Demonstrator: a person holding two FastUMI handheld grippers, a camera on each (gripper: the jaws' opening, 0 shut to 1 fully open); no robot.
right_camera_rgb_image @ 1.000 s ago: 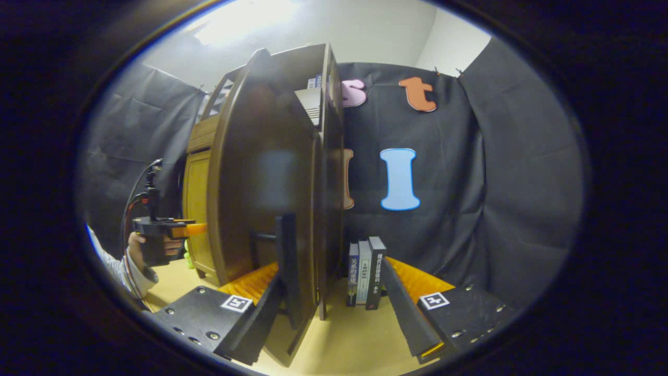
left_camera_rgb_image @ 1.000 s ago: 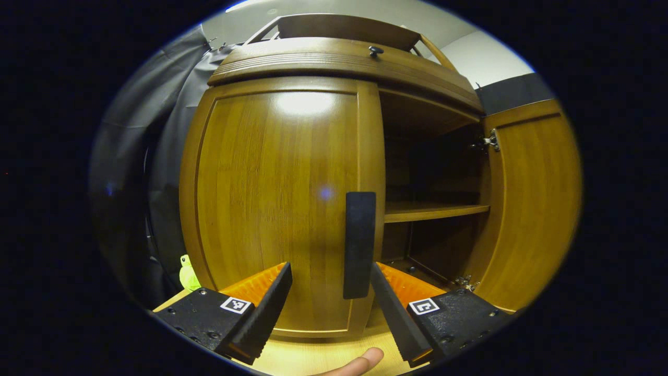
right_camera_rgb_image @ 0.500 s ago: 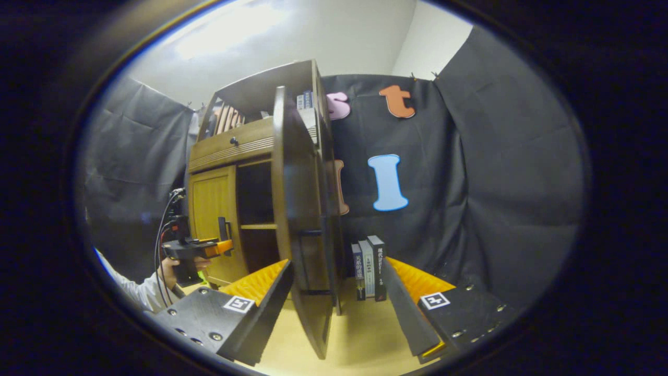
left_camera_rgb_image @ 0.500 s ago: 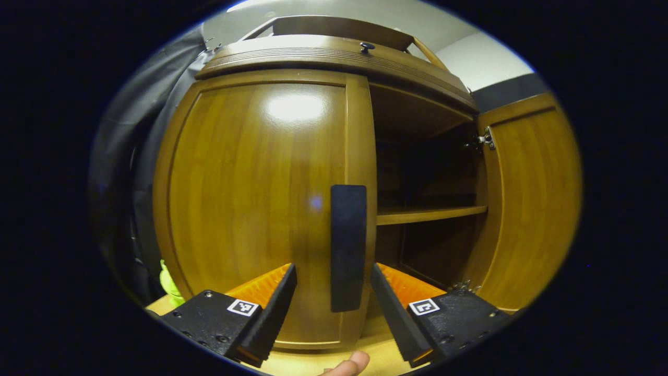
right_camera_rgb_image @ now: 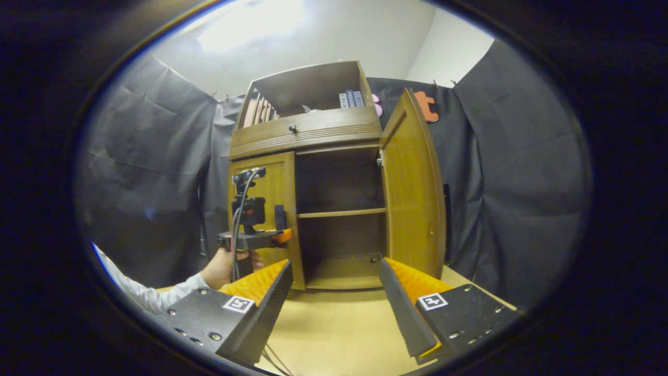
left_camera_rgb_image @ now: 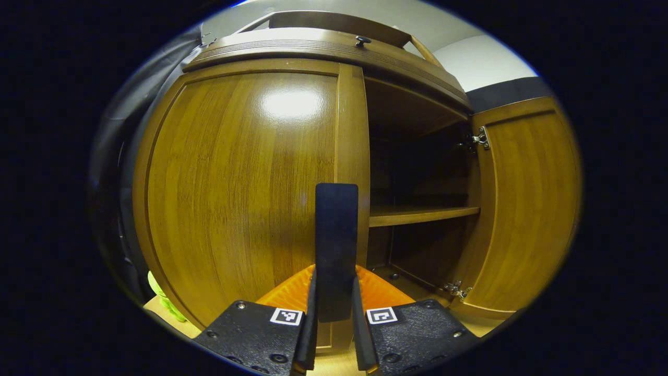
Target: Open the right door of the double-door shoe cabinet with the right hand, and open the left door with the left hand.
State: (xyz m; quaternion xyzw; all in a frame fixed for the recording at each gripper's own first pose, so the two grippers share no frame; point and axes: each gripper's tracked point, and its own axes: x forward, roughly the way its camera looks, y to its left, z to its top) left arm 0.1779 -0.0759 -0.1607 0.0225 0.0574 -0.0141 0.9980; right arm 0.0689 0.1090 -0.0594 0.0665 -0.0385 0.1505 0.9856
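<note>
The wooden shoe cabinet (right_camera_rgb_image: 313, 136) stands ahead in the right gripper view. Its right door (right_camera_rgb_image: 412, 193) is swung wide open, and the left door (right_camera_rgb_image: 263, 209) is flat against the frame. In the left gripper view the left door (left_camera_rgb_image: 235, 177) is close up, with its dark vertical handle (left_camera_rgb_image: 336, 230) between my fingers. My left gripper (left_camera_rgb_image: 334, 300) is shut on that handle. The left gripper (right_camera_rgb_image: 269, 238), held by a hand, is at the handle in the right gripper view too. My right gripper (right_camera_rgb_image: 334, 308) hangs open in front of the cabinet, holding nothing, well back from the open door.
Inside the open half are a bare shelf (left_camera_rgb_image: 422, 213) and a dark floor board. Books (right_camera_rgb_image: 348, 99) stand in the top compartment above a drawer knob (right_camera_rgb_image: 293, 128). Black cloth surrounds the cabinet. A yellow-green object (left_camera_rgb_image: 159, 295) lies at the cabinet's left foot. A sleeve (right_camera_rgb_image: 151, 297) reaches in from the left.
My left gripper moved in and closed its fingers on the left door's handle. My right gripper let go of the right door, backed away and swung to face the cabinet front.
</note>
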